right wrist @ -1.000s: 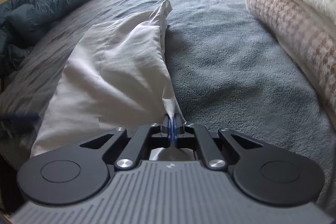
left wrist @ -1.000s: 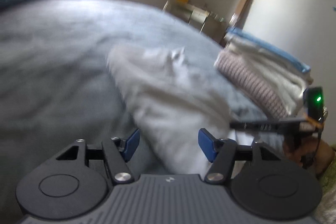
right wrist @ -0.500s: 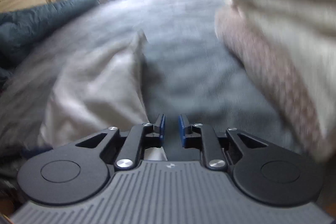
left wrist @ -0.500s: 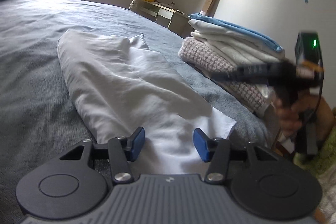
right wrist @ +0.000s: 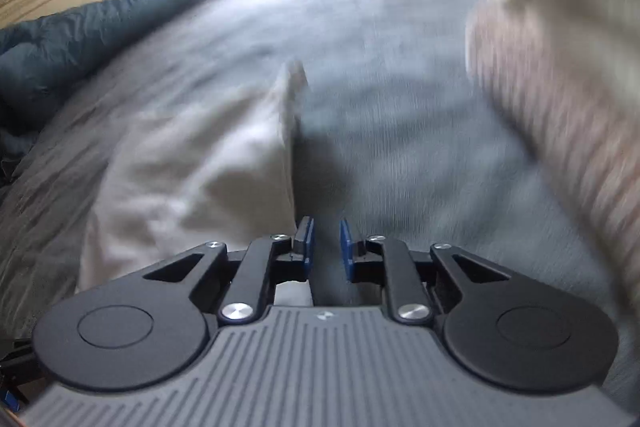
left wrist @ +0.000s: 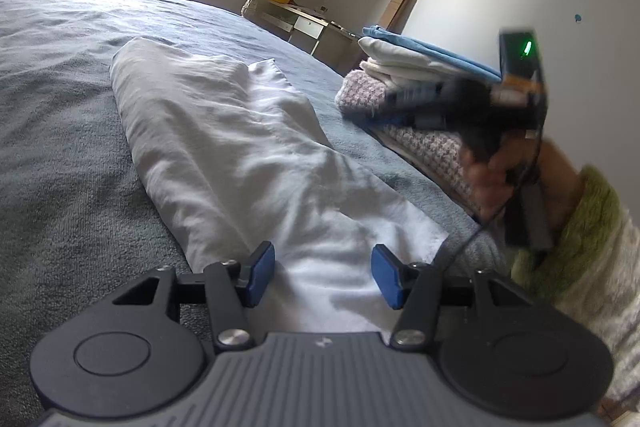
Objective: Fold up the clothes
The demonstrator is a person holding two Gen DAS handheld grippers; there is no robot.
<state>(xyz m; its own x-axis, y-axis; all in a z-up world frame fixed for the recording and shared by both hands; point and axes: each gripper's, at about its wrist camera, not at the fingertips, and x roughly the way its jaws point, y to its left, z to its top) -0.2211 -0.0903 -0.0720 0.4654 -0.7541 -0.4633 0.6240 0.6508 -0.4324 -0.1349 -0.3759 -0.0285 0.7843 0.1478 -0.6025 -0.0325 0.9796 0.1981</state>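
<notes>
Your left gripper hovers over the near end of the white garment, its jaws opening and gripping nothing. Your right gripper, slightly parted and empty, sits just right of the garment's edge.

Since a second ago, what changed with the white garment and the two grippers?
The right gripper let go of the white garment; its jaws now stand apart and empty, drawn back from the edge. The left gripper came down over the near end, its jaws opening, pads off the cloth. The folded pile and grey bedspread stayed put.
</notes>
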